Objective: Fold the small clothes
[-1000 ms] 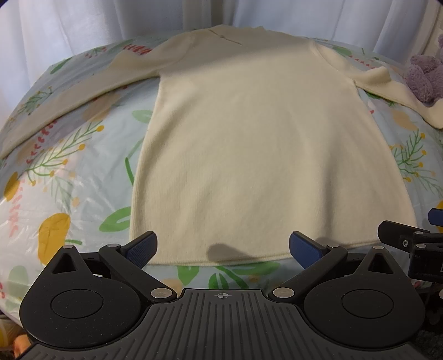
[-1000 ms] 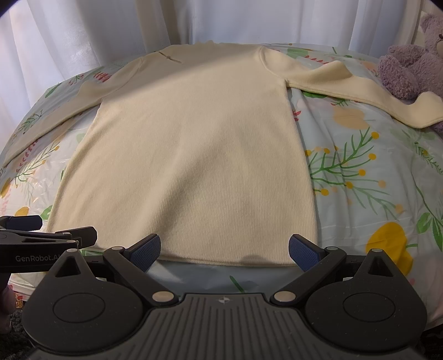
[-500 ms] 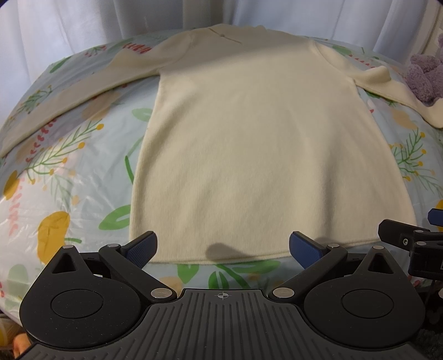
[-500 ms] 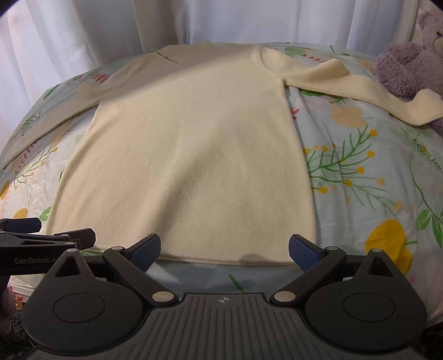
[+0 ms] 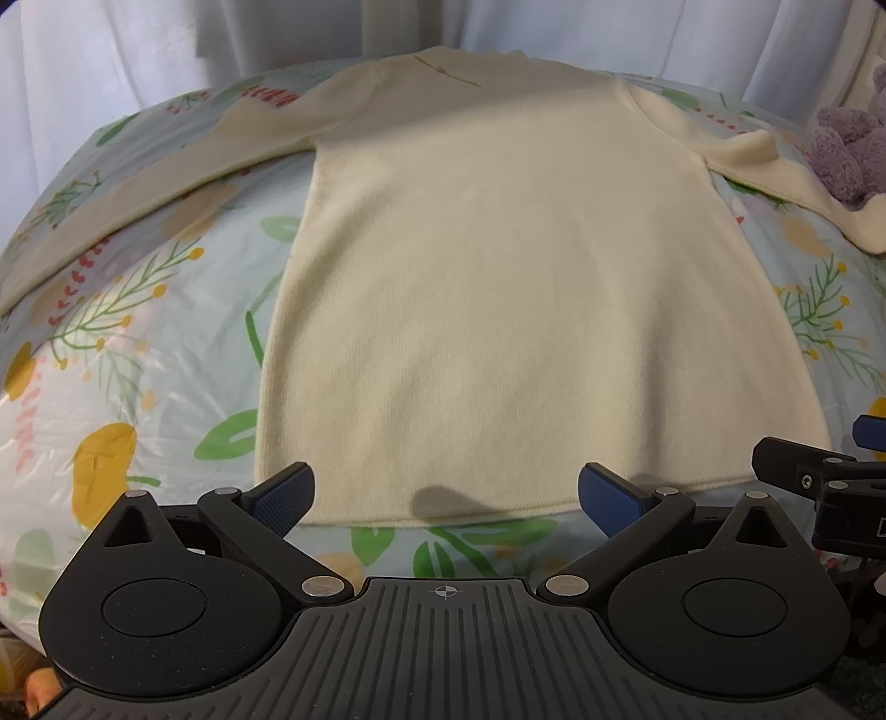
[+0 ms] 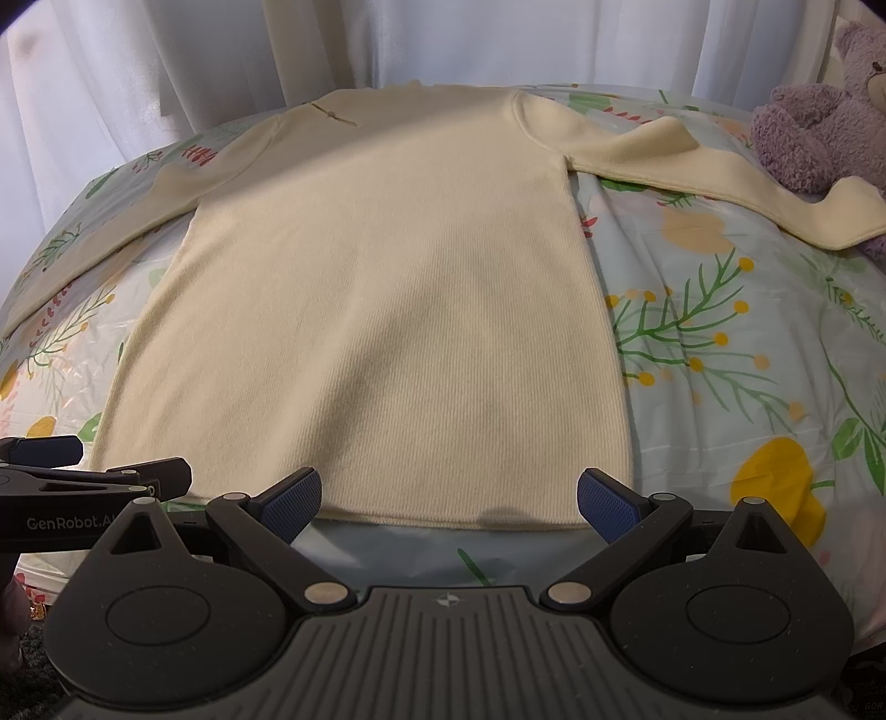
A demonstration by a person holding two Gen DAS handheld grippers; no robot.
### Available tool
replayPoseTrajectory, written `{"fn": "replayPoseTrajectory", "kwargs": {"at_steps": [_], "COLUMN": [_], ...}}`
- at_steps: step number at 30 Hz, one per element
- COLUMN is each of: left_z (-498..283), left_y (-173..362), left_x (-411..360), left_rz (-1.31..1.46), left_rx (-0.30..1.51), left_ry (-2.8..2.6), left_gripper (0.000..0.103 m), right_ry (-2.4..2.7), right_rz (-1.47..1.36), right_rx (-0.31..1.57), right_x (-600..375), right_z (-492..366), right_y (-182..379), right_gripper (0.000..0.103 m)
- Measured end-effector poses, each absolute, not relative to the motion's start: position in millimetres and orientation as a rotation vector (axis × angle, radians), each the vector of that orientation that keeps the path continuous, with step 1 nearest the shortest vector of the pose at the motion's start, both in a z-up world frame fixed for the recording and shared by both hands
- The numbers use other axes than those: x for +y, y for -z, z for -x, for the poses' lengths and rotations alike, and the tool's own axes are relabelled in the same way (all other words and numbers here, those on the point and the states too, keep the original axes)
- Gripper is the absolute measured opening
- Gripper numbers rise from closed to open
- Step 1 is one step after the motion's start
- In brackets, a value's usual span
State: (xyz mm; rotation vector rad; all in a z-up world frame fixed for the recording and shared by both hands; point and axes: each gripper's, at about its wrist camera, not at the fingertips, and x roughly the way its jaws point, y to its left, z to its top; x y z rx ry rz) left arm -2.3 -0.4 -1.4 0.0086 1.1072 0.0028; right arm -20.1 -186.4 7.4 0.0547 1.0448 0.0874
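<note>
A cream long-sleeved knit top (image 5: 498, 288) lies flat on the floral bedcover, hem toward me, both sleeves spread outward; it also shows in the right wrist view (image 6: 387, 310). My left gripper (image 5: 446, 495) is open and empty, just short of the hem's left part. My right gripper (image 6: 448, 501) is open and empty, just short of the hem's right part. The right gripper also shows at the right edge of the left wrist view (image 5: 819, 476), and the left gripper at the left edge of the right wrist view (image 6: 83, 476).
A floral bedcover (image 6: 720, 354) covers the bed. A purple teddy bear (image 6: 819, 127) sits at the far right, touching the right sleeve's cuff (image 6: 847, 216). White curtains (image 6: 443, 39) hang behind the bed.
Both grippers have drifted slightly back and up, so the top sits a little lower in both views. Both stay open and empty; the top has not moved.
</note>
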Motion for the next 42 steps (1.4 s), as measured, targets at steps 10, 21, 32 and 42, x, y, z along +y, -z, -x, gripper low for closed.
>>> {"fn": "replayPoseTrajectory", "kwargs": {"at_steps": [10,21,32,42], "left_z": [1.2,0.7,0.8,1.0], "left_y": [2.3,4.5,5.6,7.2], "left_x": [-0.8,0.1,1.0,2.5], "left_rz": [-0.008,-0.009,-0.009,-0.005], "left_rx": [1.112,1.119,1.119,1.125], "left_ry": [-0.003,0.002,0.001,0.000], "left_gripper": [0.103,0.103,0.103,0.103], "right_ry": [-0.088,-0.087,-0.092,-0.096], "right_rz": [-0.055,-0.055,-0.056,-0.060], "right_rx": [1.047,1.048,1.047,1.049], "right_x": [-186.2,-185.8,-184.6,-184.3], "right_z": [19.4,19.2,18.0,17.1], "right_y": [-6.6,-6.4,-6.1,-5.5], "right_gripper": [0.099,0.099,0.099,0.099]}}
